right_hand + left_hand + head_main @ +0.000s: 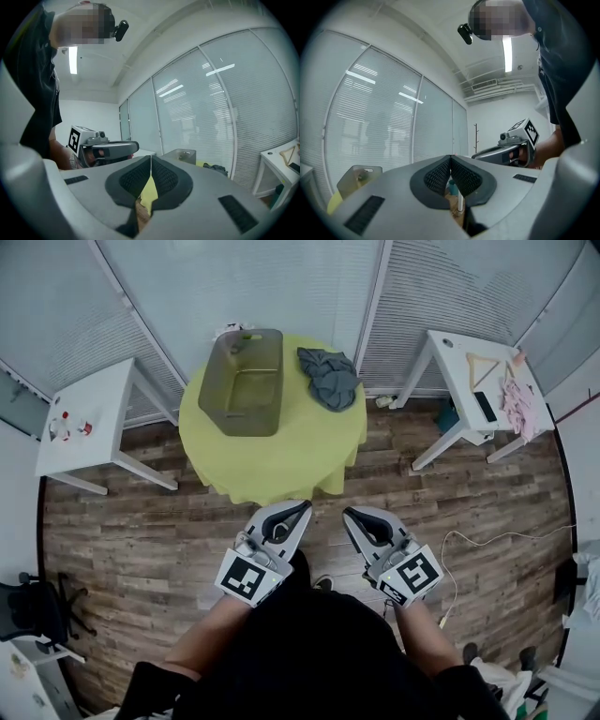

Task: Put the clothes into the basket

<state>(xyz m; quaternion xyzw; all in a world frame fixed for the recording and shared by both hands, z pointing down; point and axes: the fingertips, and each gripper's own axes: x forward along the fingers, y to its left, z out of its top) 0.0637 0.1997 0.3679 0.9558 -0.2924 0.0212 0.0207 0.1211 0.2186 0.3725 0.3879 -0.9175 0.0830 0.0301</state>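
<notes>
A grey-blue garment [329, 377] lies crumpled on the right side of a round table with a yellow-green cloth [272, 451]. Left of it on the same table stands an olive-grey basket [243, 382], with nothing visible inside. Both grippers hang over the wooden floor in front of the table, well short of the clothes. My left gripper [304, 507] is shut with nothing between its pads [440, 176]. My right gripper [348, 515] is shut and empty too, its tips meeting [150, 159]. In the right gripper view the basket [182, 155] and the garment [216, 168] show beyond the jaws.
A white table [94, 423] with small bottles stands at the left. Another white table [473, 381] at the right carries a wooden hanger, a dark device and pink cloth [518, 401]. Glass partitions with blinds run behind. A cable [487, 540] lies on the floor at right.
</notes>
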